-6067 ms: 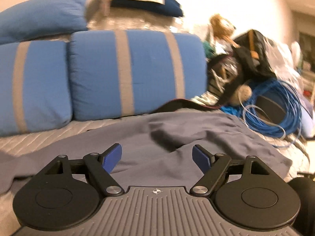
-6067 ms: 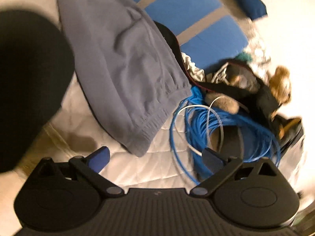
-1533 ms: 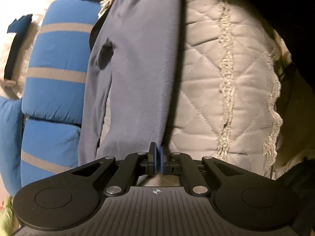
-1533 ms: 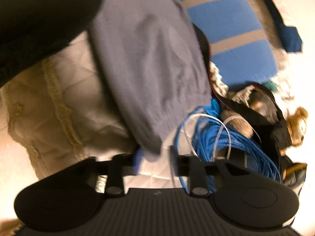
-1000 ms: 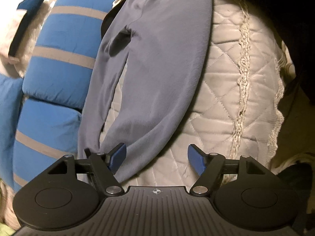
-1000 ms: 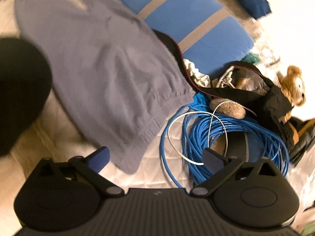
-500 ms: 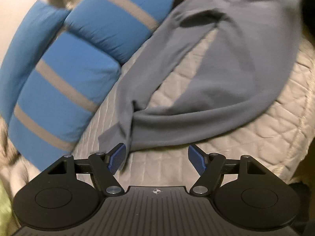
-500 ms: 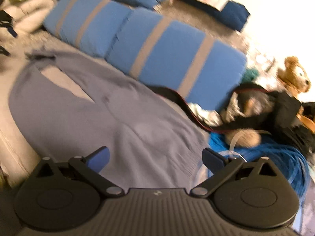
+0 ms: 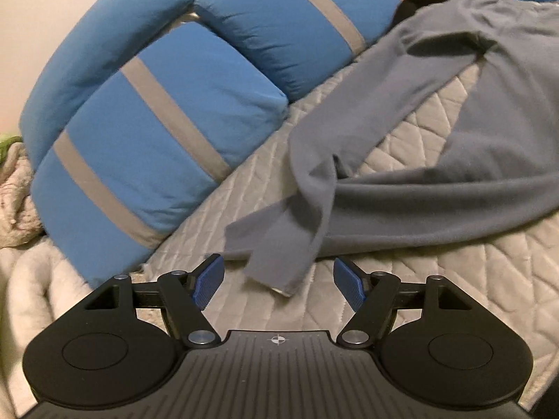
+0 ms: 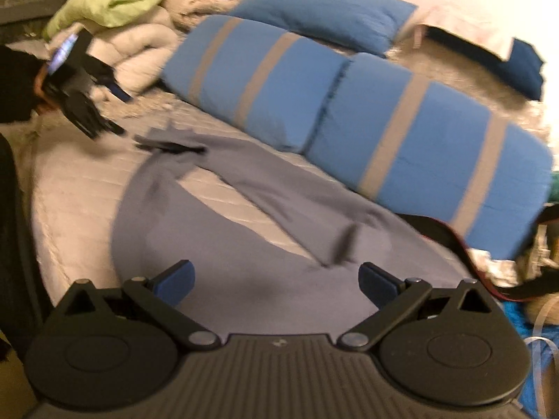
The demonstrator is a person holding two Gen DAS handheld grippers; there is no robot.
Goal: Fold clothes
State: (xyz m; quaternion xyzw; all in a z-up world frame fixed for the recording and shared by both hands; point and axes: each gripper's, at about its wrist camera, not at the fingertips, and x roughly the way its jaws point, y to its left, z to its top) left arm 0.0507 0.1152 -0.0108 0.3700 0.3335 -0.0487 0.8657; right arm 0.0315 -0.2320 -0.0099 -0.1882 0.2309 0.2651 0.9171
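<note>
Sweater [image 9: 454,192] is lying half-folded on the bed [image 9: 436,272], sleeves still loose; I'm hovering both jaws wide and empty, folds remaining.

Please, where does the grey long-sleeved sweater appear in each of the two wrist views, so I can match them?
Left wrist view: the grey long-sleeved sweater fills the right half, its sleeve ends crossing near the centre bottom.
Right wrist view: the same sweater spreads across the centre and lower middle.
Shared landmark: the blue pillows with grey stripes lie beyond the sweater in both views.
</note>
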